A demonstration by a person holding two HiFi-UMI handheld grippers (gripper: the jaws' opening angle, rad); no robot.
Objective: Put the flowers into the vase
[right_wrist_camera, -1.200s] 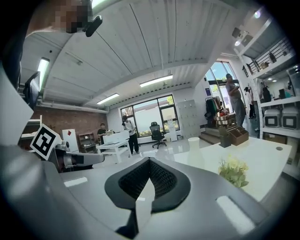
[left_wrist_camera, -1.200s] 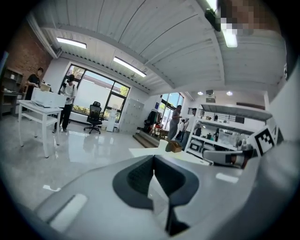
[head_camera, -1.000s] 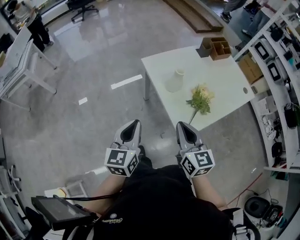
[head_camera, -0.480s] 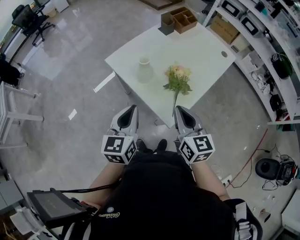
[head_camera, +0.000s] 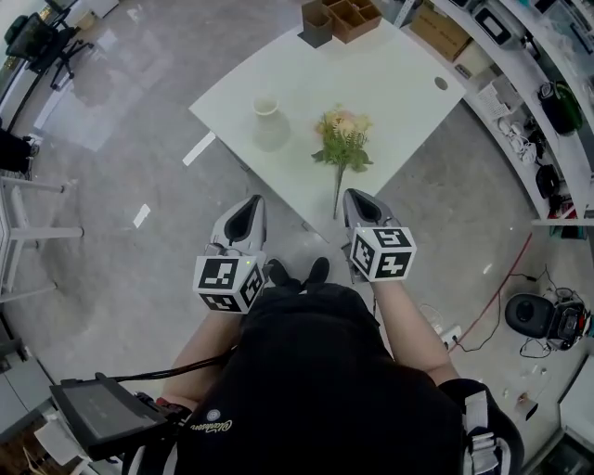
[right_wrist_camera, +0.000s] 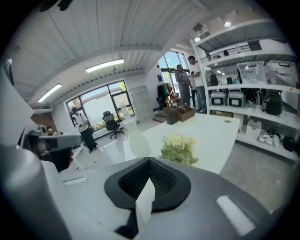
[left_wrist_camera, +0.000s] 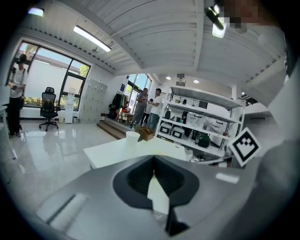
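On the white square desk (head_camera: 399, 93), a yellow flower bunch (head_camera: 342, 137) lies unpicked near a white ceramic vase (head_camera: 267, 121); left gripper (head_camera: 251, 200) and right gripper (head_camera: 356, 194), fingers closed empty, must open first.

1. The table (head_camera: 399, 93) is open along its near edge; only the flowers (head_camera: 342, 139) lie close to it.
2. Bare tabletop separates the flowers from the vase (head_camera: 267, 121) at far left.
3. A wooden box (head_camera: 353, 14) occupies the far corner; shelves (head_camera: 548, 83) line the right.
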